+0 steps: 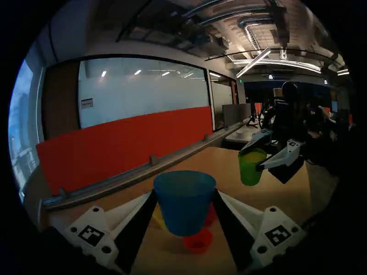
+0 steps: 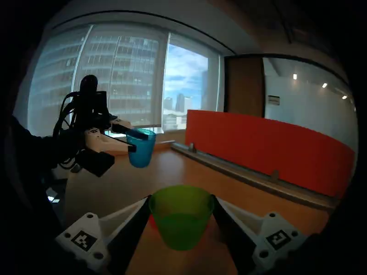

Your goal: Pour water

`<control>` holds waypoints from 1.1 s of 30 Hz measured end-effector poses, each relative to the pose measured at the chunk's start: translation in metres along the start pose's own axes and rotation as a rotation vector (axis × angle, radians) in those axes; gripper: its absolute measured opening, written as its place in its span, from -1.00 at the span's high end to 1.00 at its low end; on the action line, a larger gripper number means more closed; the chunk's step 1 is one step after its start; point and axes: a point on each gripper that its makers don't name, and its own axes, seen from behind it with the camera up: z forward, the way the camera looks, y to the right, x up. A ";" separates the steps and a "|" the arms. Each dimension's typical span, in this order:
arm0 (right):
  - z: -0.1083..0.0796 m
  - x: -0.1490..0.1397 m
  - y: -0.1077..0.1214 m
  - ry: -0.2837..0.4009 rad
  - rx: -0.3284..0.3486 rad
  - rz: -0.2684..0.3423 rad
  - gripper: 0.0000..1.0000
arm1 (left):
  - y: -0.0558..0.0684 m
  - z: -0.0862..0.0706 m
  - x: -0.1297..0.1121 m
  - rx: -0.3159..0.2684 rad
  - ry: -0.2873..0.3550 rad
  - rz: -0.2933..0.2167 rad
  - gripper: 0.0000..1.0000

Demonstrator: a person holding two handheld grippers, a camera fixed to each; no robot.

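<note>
Over the wooden table (image 1: 220, 160) both cups are lifted and upright, well apart. The left gripper (image 1: 184, 195) is clenched on the blue cup (image 1: 184, 206), one finger on each side. The right gripper (image 2: 181, 200) grasps the green cup (image 2: 181, 220) the same way. A darker band low in the green cup looks like liquid (I can't see into the blue one). I'd say the carry is done and the pour not yet begun. Next, the two rims must come close, the green above the blue, then a slow tilt. The orange wall panel (image 1: 124, 142) stands well clear. Below the blue cup a small red cup (image 1: 198, 240) and something yellow (image 1: 159, 219) sit on the table, where spills would land.
</note>
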 end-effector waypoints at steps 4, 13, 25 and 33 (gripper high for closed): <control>0.002 -0.010 0.001 -0.026 0.007 0.009 -0.86 | -0.005 0.002 -0.017 0.010 -0.039 -0.012 -0.70; 0.010 -0.034 0.000 -0.095 0.029 0.010 -0.86 | -0.006 0.007 -0.059 0.015 -0.134 -0.013 -0.70; 0.016 -0.063 -0.002 -0.184 0.060 0.022 -0.87 | -0.005 0.006 -0.110 0.003 -0.261 0.008 -0.70; 0.022 -0.077 -0.003 -0.227 0.071 0.022 -0.86 | -0.004 0.006 -0.135 -0.003 -0.321 0.030 -0.70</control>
